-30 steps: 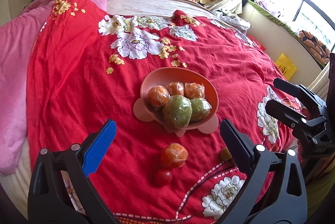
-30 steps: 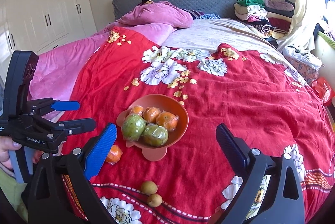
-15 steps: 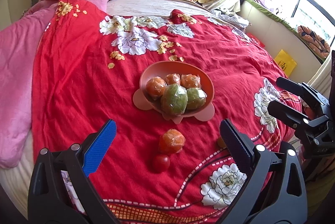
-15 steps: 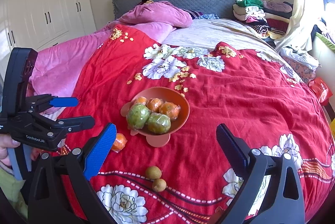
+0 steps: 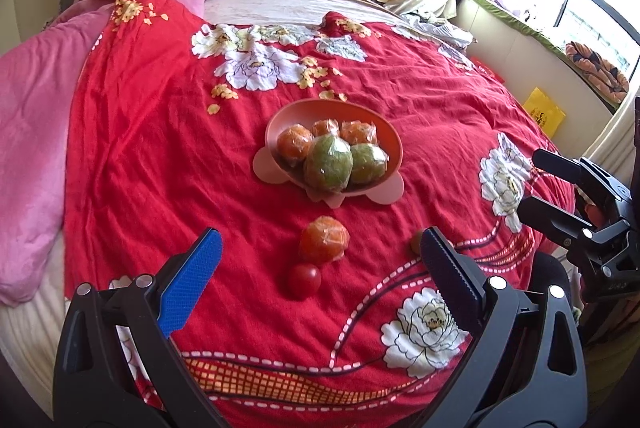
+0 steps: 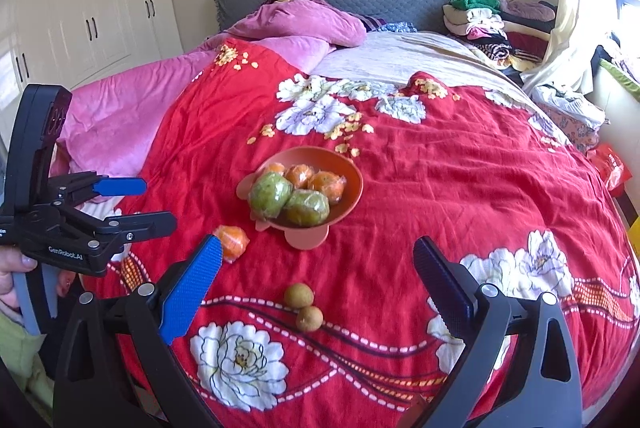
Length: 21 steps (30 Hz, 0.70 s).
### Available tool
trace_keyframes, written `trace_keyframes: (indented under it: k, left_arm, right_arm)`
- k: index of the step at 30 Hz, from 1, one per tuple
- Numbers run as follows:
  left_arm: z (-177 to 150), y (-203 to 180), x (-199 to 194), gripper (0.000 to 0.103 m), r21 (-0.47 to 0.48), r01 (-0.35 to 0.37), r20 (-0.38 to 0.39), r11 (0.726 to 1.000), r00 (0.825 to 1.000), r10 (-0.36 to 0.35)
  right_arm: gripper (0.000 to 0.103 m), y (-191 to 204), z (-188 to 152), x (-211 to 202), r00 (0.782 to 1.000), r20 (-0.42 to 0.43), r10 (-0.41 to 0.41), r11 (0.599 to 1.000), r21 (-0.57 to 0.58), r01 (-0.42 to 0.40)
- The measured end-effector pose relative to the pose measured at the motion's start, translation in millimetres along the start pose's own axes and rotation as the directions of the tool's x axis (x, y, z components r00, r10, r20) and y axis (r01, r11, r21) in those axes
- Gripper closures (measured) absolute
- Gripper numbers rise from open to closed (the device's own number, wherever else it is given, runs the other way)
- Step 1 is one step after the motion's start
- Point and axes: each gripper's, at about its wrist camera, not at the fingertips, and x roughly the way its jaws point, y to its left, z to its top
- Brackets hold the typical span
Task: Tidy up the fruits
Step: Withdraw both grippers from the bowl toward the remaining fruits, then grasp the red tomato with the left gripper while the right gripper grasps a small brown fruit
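Tools: left tool [image 5: 320, 268] and right tool [image 6: 316, 280] both hang over the near edge of the bed with fingers spread wide apart, nothing between them.
Bed: covered by a red floral blanket [image 5: 160, 147], with a pink quilt [image 5: 28, 115] along its left side.
Bowl: a pink bowl [image 5: 280, 111] stands on the blanket near the middle of the bed, well beyond both tools.
Bowl contents: two green wrapped fruits [image 5: 329, 163] at the front, three orange wrapped fruits [image 5: 294, 143] behind them.
Loose orange: one wrapped orange [image 5: 323, 240] lies on the blanket just in front of the bowl, ahead of the left tool.
Tomato: a small red tomato [image 5: 304, 280] sits just beside that orange, on the nearer side.
Small brown fruits: two round brown fruits [image 6: 299, 295] lie touching each other on the blanket, ahead of the right tool.
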Motion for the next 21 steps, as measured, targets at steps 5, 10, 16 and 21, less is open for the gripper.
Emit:
trace_keyframes:
  k: [5, 10, 16, 21]
  left_arm:
    - [-9.0, 0.2, 3.7, 0.01, -0.003, -0.001, -0.017, 1.0, 1.0, 0.001]
    - [-17.9, -0.4, 7.6, 0.01, -0.002, -0.002, -0.034, 1.0, 0.999, 0.002]
    - [-23.1, -0.1, 9.1, 0.01, -0.004, 0.0, -0.041, 1.0, 0.999, 0.0]
    - [-28.8, -0.2, 12.7, 0.01, -0.004, -0.002, -0.054, 1.0, 0.999, 0.002]
  right_arm:
    - [0.007, 0.2, -11.5, 0.4, 1.0, -0.02, -0.006, 1.0, 0.004, 0.006]
    - [0.007, 0.4, -21.5, 2.6, 0.999, -0.043, -0.01, 1.0, 0.003, 0.01]
    - [0.007, -1.5, -27.9, 6.0, 0.998, -0.061, -0.003, 1.0, 0.009, 0.004]
    - [0.007, -2.2, -33.3, 9.3, 0.997, -0.077, -0.007, 1.0, 0.01, 0.008]
